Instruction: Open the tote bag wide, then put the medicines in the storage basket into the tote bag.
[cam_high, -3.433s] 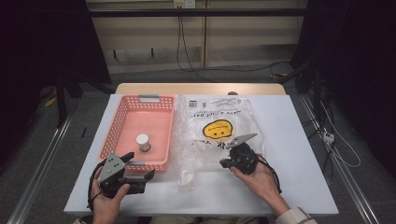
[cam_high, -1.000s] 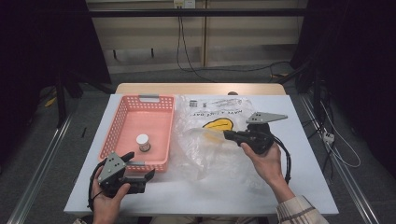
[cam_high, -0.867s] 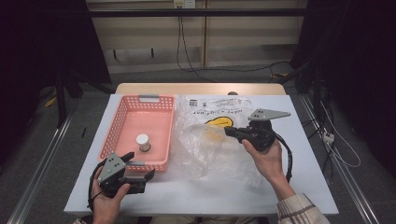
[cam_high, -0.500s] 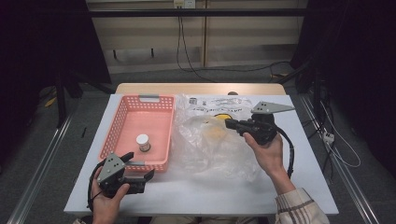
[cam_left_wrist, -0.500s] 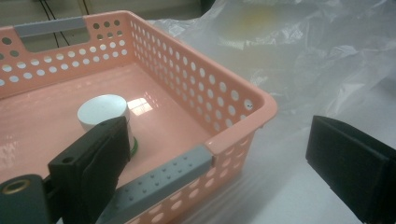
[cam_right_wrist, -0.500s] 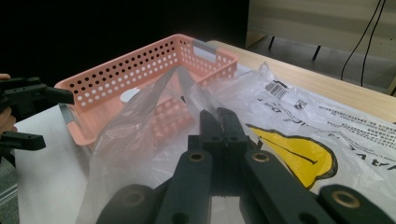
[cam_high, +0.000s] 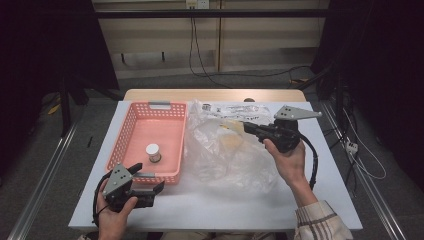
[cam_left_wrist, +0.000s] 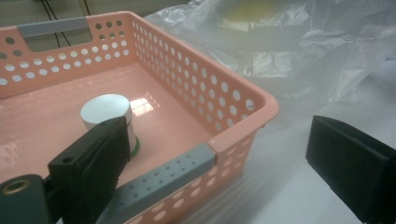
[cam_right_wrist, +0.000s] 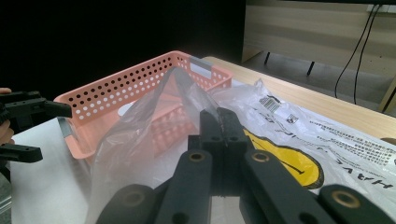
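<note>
On the white worktop (cam_high: 215, 205), a clear plastic bag (cam_high: 225, 150) with a yellow face print lies spread to the right of a pink basket (cam_high: 145, 172), touching its side. The right gripper (cam_high: 248, 126) has its 2 fingers clamped together on a pinched fold of the bag, lifting it off the surface. The left gripper (cam_high: 148, 178) rests at the basket's near corner, fingers apart around the rim. 1 small white jar (cam_high: 153, 152) stands inside the basket.

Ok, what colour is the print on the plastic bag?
Yellow with black lettering on the plastic bag, clearest in the right gripper view.
</note>
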